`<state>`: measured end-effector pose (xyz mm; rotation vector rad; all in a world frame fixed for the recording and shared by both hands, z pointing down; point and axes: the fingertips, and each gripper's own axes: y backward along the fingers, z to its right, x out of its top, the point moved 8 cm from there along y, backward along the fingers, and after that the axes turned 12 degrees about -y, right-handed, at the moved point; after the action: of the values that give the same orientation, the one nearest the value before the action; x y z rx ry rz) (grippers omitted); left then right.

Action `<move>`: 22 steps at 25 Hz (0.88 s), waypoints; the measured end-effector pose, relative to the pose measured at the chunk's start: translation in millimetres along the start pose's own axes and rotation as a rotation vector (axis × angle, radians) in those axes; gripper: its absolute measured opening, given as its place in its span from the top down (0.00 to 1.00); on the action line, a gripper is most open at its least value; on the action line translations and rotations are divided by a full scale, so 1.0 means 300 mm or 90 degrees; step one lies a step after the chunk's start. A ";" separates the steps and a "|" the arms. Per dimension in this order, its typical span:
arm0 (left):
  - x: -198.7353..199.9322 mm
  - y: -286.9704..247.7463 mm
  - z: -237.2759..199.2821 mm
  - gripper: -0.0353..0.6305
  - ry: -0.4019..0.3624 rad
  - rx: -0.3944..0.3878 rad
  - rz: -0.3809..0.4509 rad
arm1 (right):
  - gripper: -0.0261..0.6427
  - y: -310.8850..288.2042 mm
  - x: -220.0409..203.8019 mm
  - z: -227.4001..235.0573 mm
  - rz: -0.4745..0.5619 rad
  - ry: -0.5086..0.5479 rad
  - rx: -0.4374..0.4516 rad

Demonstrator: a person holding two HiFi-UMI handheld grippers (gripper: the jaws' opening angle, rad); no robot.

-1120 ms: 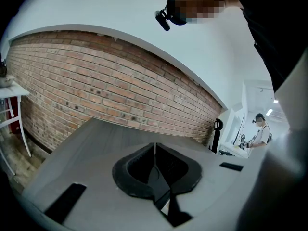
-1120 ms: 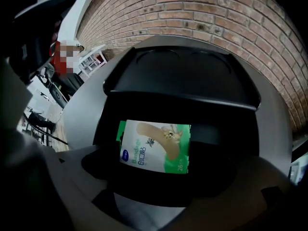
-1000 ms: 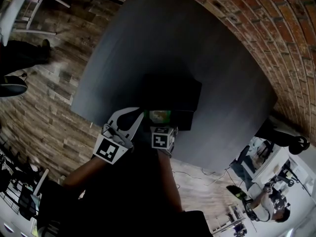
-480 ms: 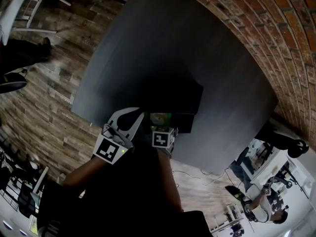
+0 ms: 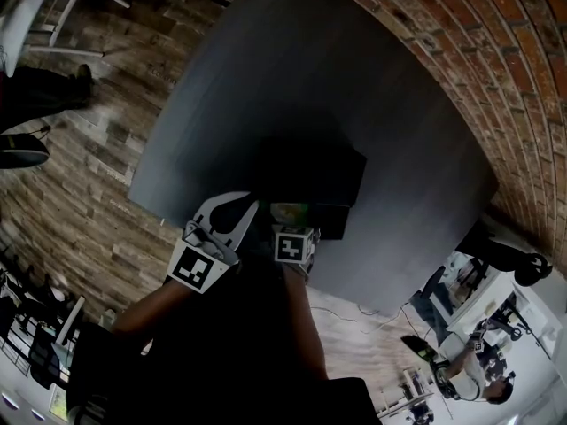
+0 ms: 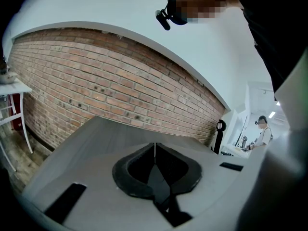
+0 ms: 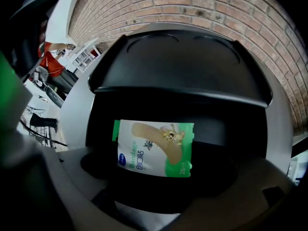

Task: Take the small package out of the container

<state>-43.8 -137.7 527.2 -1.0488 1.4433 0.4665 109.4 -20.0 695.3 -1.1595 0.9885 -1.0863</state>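
Your head view runs pretty dim: the dark grey tabletop [image 5: 266, 87] and the black plastic container [image 5: 310, 171] melt into one murky patch with hardly any shadow edges. Heavy fisheye bends the red brick wall [image 5: 461, 51] near the borders. The left gripper view is way brighter, with soft, even light off the plain white upper wall [image 6: 96, 8] and black vignetted corners. In the right gripper view the green-and-white bandage packet [image 7: 154, 148] is lit and sharp, while the near foreground goes dark and blurry.

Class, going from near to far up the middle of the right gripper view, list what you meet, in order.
bandage package → black container → brick wall
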 end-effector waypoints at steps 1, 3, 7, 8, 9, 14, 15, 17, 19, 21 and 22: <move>0.000 0.001 0.002 0.89 -0.001 0.000 0.001 | 0.30 0.001 0.002 0.003 0.000 0.001 -0.003; 0.000 0.006 0.004 0.89 -0.003 0.002 0.005 | 0.30 0.003 0.007 0.007 -0.002 0.004 -0.008; 0.009 0.020 0.010 0.89 -0.007 0.005 0.013 | 0.30 0.007 -0.001 0.009 -0.012 0.002 -0.004; 0.013 0.023 0.010 0.89 -0.008 0.006 0.016 | 0.30 0.009 -0.002 0.009 -0.011 0.002 -0.002; 0.015 0.027 0.009 0.89 -0.009 0.007 0.017 | 0.30 0.010 -0.001 0.007 -0.010 0.002 0.001; 0.022 0.049 0.008 0.89 -0.007 0.017 0.022 | 0.30 0.024 -0.001 0.002 -0.008 0.004 0.006; 0.022 0.051 0.011 0.89 -0.007 0.018 0.023 | 0.30 0.028 -0.002 0.005 -0.008 0.004 0.006; 0.023 0.051 0.020 0.89 -0.010 0.017 0.023 | 0.30 0.035 -0.002 0.009 -0.008 0.007 0.006; 0.023 0.054 0.028 0.89 -0.013 0.015 0.023 | 0.30 0.040 -0.004 0.011 -0.007 0.011 0.007; 0.023 0.061 0.032 0.89 -0.014 0.017 0.024 | 0.30 0.046 -0.010 0.009 -0.006 0.013 0.008; 0.023 0.065 0.034 0.89 -0.015 0.018 0.025 | 0.30 0.050 -0.012 0.008 -0.004 0.014 0.008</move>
<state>-52.9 -122.0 512.9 -0.9915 1.4484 0.4840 112.8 -15.0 681.0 -1.1443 0.9944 -1.1109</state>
